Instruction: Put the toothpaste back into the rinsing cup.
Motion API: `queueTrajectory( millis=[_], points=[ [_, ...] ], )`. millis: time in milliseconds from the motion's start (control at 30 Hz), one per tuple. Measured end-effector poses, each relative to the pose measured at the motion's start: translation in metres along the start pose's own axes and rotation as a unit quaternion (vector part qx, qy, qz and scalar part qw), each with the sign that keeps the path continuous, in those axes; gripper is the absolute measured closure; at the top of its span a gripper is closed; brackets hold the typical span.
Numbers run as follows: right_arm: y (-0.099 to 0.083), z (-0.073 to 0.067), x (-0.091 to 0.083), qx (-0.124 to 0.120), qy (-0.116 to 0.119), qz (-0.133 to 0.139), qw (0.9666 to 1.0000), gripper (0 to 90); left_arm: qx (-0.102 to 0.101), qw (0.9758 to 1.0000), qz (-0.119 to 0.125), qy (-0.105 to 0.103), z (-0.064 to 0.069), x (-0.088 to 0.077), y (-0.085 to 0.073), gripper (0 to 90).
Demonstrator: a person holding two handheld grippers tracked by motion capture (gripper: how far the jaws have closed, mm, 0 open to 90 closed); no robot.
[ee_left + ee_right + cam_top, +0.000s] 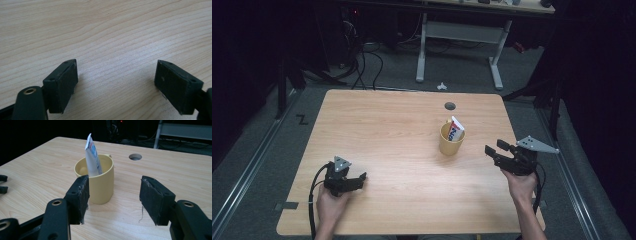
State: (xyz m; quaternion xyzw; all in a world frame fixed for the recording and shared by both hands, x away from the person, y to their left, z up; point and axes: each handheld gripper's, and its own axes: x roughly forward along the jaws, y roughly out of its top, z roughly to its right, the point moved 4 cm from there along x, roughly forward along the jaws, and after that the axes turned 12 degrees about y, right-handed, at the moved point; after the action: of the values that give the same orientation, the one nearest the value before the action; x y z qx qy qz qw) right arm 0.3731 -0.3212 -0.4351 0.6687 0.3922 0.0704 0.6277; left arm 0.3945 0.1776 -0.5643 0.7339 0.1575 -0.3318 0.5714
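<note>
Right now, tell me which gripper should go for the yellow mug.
Right. The right gripper faces the yellow mug close by with open jaws; the left gripper rests far across the table.

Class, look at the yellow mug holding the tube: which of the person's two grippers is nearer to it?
The right gripper. It hangs open just off the yellow mug, jaws pointing at it. The left gripper rests open far across the table, near its front edge.
</note>
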Motion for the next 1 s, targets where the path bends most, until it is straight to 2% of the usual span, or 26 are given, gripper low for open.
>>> queueTrajectory(
  millis=[600,1000],
  points=[
    [-0.023,0.007,-0.012,0.019,-0.018,0.006,0.9996,41.9,0.000,1.0000,0.000,0.000,0.000,0.000,0.000,19.3],
    [-0.038,0.009,-0.012,0.025,-0.026,0.000,0.9994,42.2,0.000,1.0000,0.000,0.000,0.000,0.000,0.000,19.3]
  ],
)
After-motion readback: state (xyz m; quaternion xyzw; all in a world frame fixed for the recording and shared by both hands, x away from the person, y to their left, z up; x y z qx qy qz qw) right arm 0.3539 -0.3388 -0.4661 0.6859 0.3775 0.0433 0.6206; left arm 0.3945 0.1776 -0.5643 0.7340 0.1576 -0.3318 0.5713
